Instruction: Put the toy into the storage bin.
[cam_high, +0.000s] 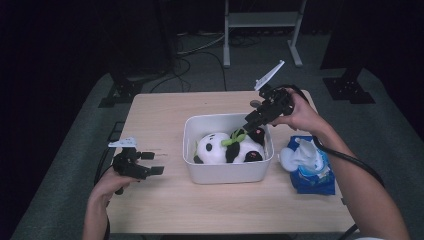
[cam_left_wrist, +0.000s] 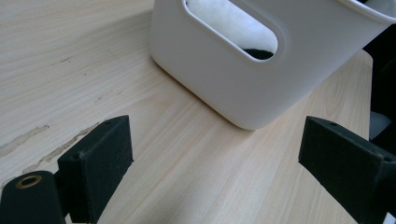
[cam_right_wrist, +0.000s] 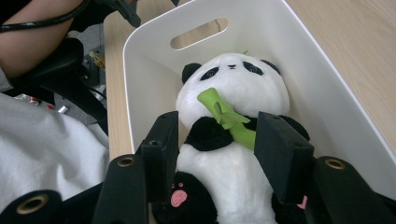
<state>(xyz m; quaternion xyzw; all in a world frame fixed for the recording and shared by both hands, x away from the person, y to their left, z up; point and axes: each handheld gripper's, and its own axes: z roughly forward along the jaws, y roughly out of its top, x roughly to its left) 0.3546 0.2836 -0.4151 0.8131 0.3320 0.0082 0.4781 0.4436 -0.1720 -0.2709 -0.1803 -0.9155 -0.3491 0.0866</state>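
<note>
Lifting the panda out of the tub at the worktop's centre asks for a belly grip: your right hand-held gripper straddles it, jaws released. Close below the green stalk. Your left hand-held gripper rests released at nine o'clock.

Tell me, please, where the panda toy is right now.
The panda toy lies inside the white bin at the table's middle in the high view, with the right gripper open over it.
</note>
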